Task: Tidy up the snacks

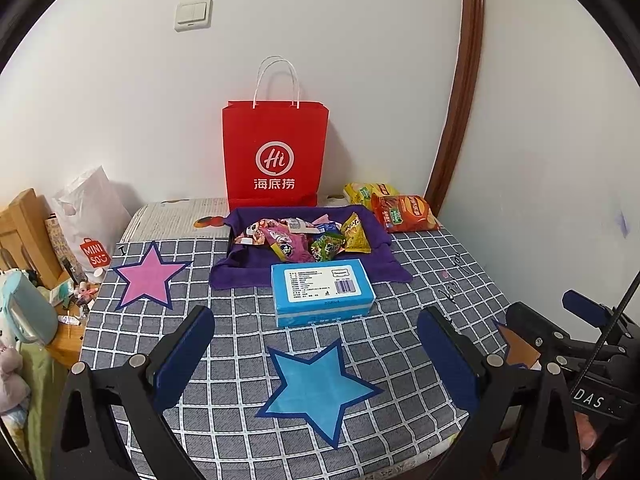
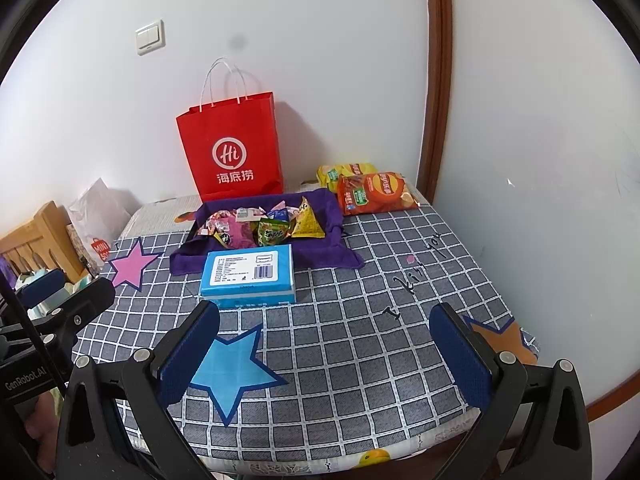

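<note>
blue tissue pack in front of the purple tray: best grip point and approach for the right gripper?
Take the blue tissue pack across its short sides, mid-height, coming from the near side with the right gripper open as now. It lies flat, label up, long edge facing the grippers, ends clear; the purple tray sits close behind, so avoid a front-to-back pinch, probably.

Paper, cloth and foil
Matt red paper bag [image 1: 275,152] at twelve o'clock; glossy foil snack packets [image 1: 308,236] on purple cloth [image 1: 304,268].

White Miniso bag [image 1: 90,216], wall light switch [image 1: 193,14], three paper stars on checked cloth [image 1: 248,320]
</note>
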